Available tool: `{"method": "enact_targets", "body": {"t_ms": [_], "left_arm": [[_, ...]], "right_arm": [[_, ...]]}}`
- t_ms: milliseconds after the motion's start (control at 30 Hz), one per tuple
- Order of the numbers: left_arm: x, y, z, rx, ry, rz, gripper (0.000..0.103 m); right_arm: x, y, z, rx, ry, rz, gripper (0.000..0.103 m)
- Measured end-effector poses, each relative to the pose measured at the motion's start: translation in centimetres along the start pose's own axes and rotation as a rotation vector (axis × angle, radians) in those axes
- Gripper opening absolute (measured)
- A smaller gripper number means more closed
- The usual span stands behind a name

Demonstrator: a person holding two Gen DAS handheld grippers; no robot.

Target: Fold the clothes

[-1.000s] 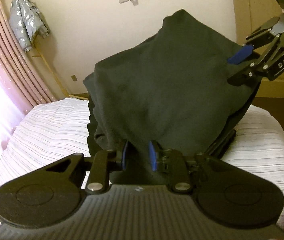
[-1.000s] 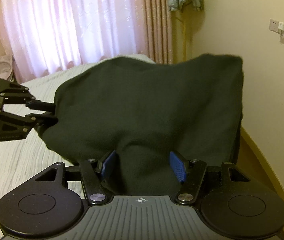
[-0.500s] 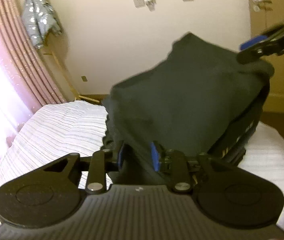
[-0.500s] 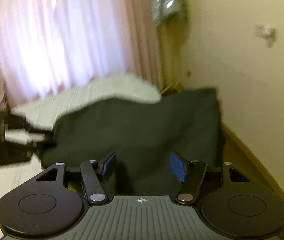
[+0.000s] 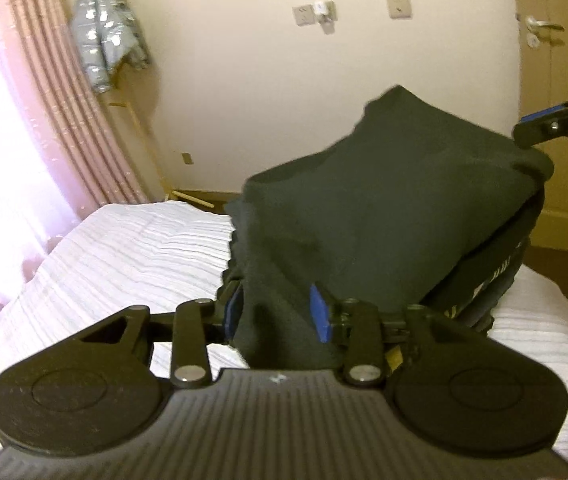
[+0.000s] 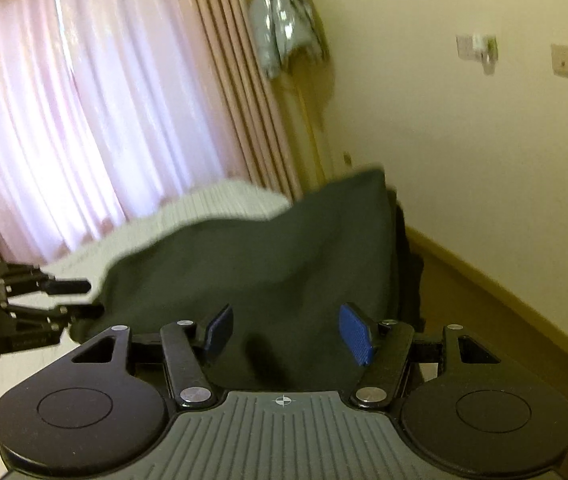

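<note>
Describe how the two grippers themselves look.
Both match: the left gripper and right gripper have black linkage arms with silver pivot screws, blue ribbed pads, two round black discs and a ribbed grey body with a small crosshair mark. No cables show.

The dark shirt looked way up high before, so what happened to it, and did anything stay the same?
The dark garment has come down: its raised flap, high against the wall a second ago, now sinks toward the striped bed. Nothing was let go. The left gripper and right gripper both stay clamped on its edge. The silver jacket hangs where it did.
</note>
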State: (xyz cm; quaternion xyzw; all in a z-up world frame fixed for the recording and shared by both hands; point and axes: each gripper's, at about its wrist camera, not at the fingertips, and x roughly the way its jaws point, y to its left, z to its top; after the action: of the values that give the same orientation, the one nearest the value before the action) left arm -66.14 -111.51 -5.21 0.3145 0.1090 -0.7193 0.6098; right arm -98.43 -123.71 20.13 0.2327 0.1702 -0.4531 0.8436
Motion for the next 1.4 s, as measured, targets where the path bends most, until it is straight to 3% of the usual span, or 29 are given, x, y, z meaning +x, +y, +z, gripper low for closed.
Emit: {"method": "enact_targets", "body": {"t_ms": [100,167,200,233,267,467,633,733,933,1200,1400], "left_arm": [[-1.9,-0.2,-1.2,-0.059,0.0,0.018,0.041],[-3.2,-0.6,-2.5,-0.106,0.008,0.023,0.054],[-3.9,-0.9,-3.1,-0.129,0.013,0.026,0.059],[-4.5,-1.1,-3.7,-0.152,0.017,0.028,0.071],[-5.0,-1.4,-4.4,-0.173,0.023,0.031,0.08],[-5.9,-4.0,-7.7,-0.254,0.132,0.074,0.091],[-7.1,-4.9,-9.0,-0.36,0.17,0.118,0.093],[-8.4,-5.4,-9.3,-0.397,0.132,0.118,0.093],[-11.0,-5.7,-9.7,-0.377,0.115,0.075,0.102],[-15.8,-5.8,-11.2,-0.333,0.09,0.003,0.102],[-20.6,-6.2,-13.3,-0.331,0.083,0.007,0.102]], "right_arm": [[-1.5,0.9,-0.7,-0.001,-0.033,-0.014,0.063],[-1.1,1.5,-1.8,-0.002,-0.01,-0.018,0.064],[-1.0,1.9,-2.3,-0.003,0.001,-0.019,0.08],[-0.8,2.2,-2.9,-0.004,0.013,-0.021,0.103],[-0.6,2.5,-3.4,-0.004,0.024,-0.022,0.103],[0.4,4.4,-6.6,-0.008,0.093,-0.032,0.103],[1.2,6.0,-9.3,-0.011,0.15,-0.04,0.103],[1.4,5.6,-9.4,-0.014,0.157,-0.071,0.103],[-1.4,6.2,-9.7,0.032,0.099,-0.139,0.103],[-6.9,9.3,-12.5,0.175,0.064,-0.209,0.103],[-11.4,13.4,-15.1,0.25,0.065,-0.261,0.103]]}}
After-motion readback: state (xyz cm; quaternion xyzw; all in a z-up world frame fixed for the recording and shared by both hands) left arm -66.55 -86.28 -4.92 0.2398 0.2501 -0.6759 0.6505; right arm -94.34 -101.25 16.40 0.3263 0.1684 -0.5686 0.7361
